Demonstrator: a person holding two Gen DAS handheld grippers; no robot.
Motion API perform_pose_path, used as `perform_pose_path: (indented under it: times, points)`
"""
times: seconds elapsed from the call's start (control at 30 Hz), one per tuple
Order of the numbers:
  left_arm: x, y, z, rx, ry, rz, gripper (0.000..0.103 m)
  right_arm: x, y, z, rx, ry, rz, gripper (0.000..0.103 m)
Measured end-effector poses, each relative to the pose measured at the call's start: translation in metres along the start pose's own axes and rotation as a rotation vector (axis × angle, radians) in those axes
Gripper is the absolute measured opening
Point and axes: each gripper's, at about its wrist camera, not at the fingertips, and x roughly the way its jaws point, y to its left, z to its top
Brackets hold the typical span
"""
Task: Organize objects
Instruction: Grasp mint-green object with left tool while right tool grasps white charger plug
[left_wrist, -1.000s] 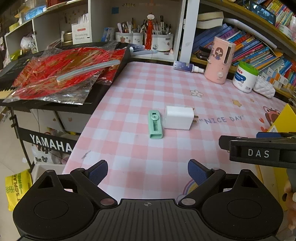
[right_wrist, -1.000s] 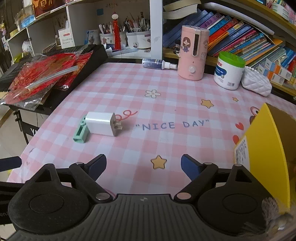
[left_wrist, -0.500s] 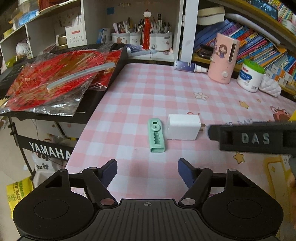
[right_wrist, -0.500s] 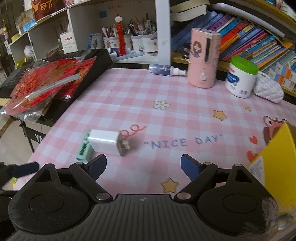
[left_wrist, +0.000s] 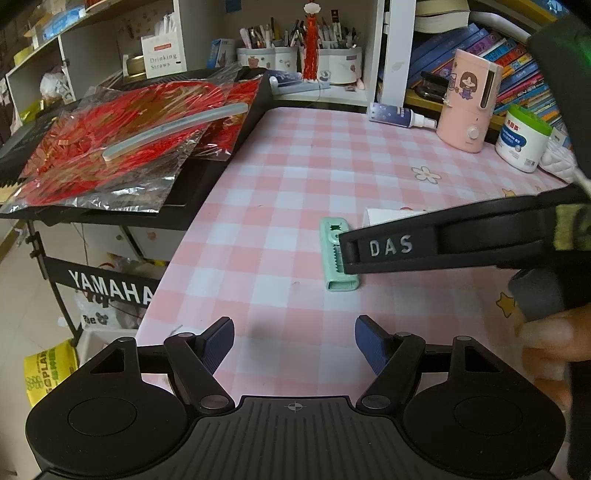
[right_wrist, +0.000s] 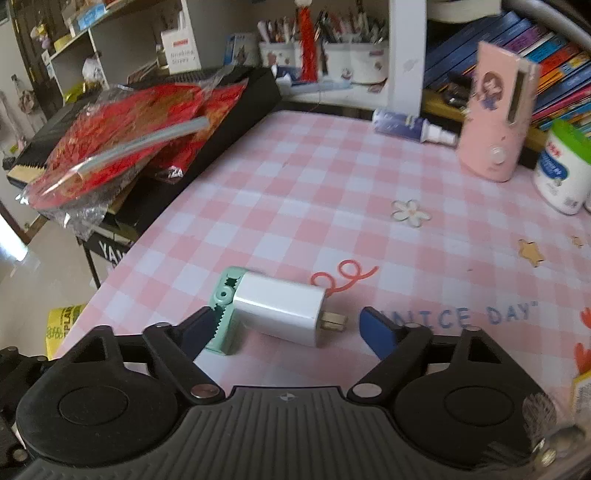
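Note:
A white charger plug (right_wrist: 280, 308) lies on the pink checked tablecloth (right_wrist: 332, 206), with a mint green clip-like piece (right_wrist: 221, 314) touching its left side. My right gripper (right_wrist: 291, 328) is open, low over the table, its fingers on either side of the plug. In the left wrist view the right gripper's black arm marked DAS (left_wrist: 443, 240) crosses in front and hides most of the plug; the green piece (left_wrist: 338, 258) shows beside it. My left gripper (left_wrist: 293, 345) is open and empty, nearer the table's front edge.
A black keyboard with red foil packets (left_wrist: 122, 147) stands left of the table. At the back are a spray bottle (left_wrist: 399, 116), a pink humidifier (left_wrist: 469, 103), a white jar with green lid (left_wrist: 522, 138), pen pots and bookshelves.
My right gripper has moved left and forward, down to the plug, which now lies between its fingers. The left gripper has drawn back a little and stays open.

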Motion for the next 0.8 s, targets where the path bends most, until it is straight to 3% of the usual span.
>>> perform_pose_path:
  times: [0.1,0.2,0.47,0.67,0.8]
  points:
    - [0.002,-0.002,0.003,0.002,-0.005,-0.007,0.073,0.005,-0.004,0.001,-0.002,-0.004,0.000,0.066]
    - [0.006,-0.006,0.007,0.007,-0.011,-0.016,0.073,0.003,-0.012,0.002,0.025,-0.016,0.018,0.065]
    - [0.026,-0.017,0.020,0.014,-0.022,-0.047,0.073,-0.038,-0.044,-0.003,0.112,-0.120,-0.073,0.065]
    - [0.048,-0.029,0.031,0.037,-0.017,-0.051,0.073,-0.059,-0.058,-0.009,0.135,-0.141,-0.090,0.065]
    - [0.055,-0.035,0.035,0.058,-0.028,-0.037,0.065,-0.066,-0.062,-0.013,0.131,-0.139,-0.083,0.065]
